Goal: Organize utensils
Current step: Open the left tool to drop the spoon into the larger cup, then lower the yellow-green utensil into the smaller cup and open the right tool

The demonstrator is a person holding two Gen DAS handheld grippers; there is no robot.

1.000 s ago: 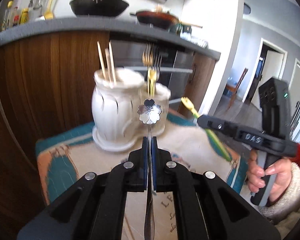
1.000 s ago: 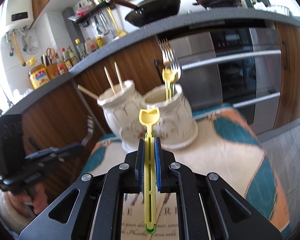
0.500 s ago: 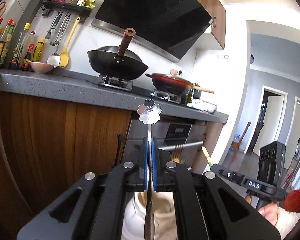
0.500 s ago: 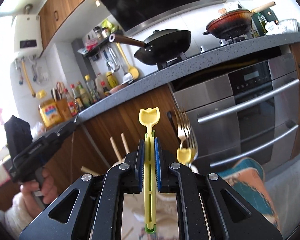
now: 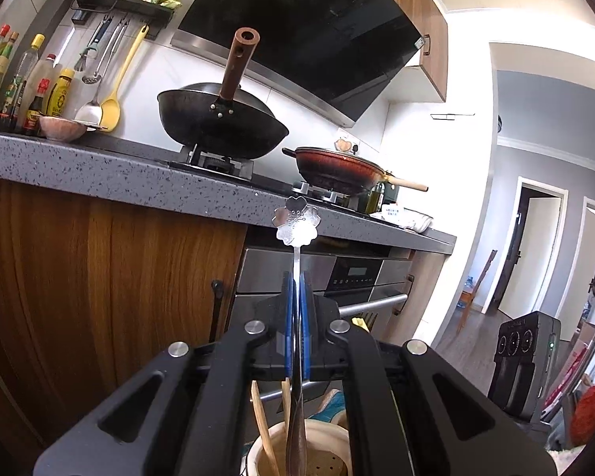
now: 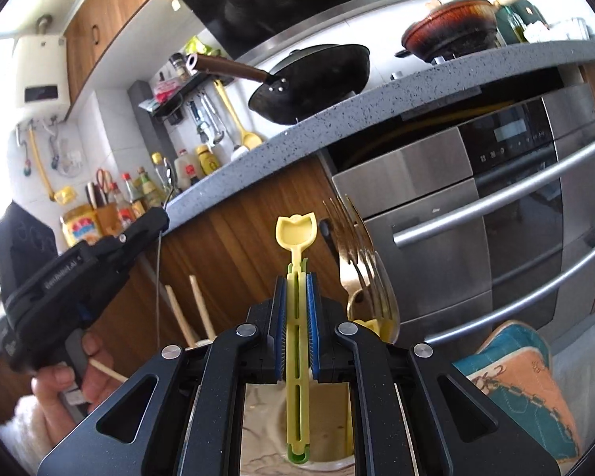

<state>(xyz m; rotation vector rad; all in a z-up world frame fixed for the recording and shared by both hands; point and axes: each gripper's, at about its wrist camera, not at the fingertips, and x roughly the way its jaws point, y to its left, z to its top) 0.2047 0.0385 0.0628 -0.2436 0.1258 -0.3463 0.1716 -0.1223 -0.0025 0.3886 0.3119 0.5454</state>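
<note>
My left gripper [image 5: 296,281] is shut on a thin silver utensil [image 5: 295,225] with a flower-shaped end that points up. Its lower end hangs in the mouth of a white ceramic holder [image 5: 333,434], beside wooden chopsticks [image 5: 262,416]. My right gripper [image 6: 296,277] is shut on a yellow-green plastic utensil [image 6: 296,232] with a tulip-shaped top. Its lower tip sits over the second white holder [image 6: 261,424], where gold forks [image 6: 361,273] stand. In the right wrist view the left gripper [image 6: 154,218] shows at the left in a hand [image 6: 59,380], above the chopsticks [image 6: 198,309].
A grey counter edge [image 5: 139,182] with a black wok [image 5: 222,127] and a red pan [image 5: 337,168] runs close behind the holders. A steel oven front [image 6: 496,238] is to the right. A teal and orange cloth [image 6: 515,373] covers the table.
Both grippers have risen and moved in over the holders, utensils still gripped. The views have lifted from the table to the counter, and the holders now sit at the bottom edge.
</note>
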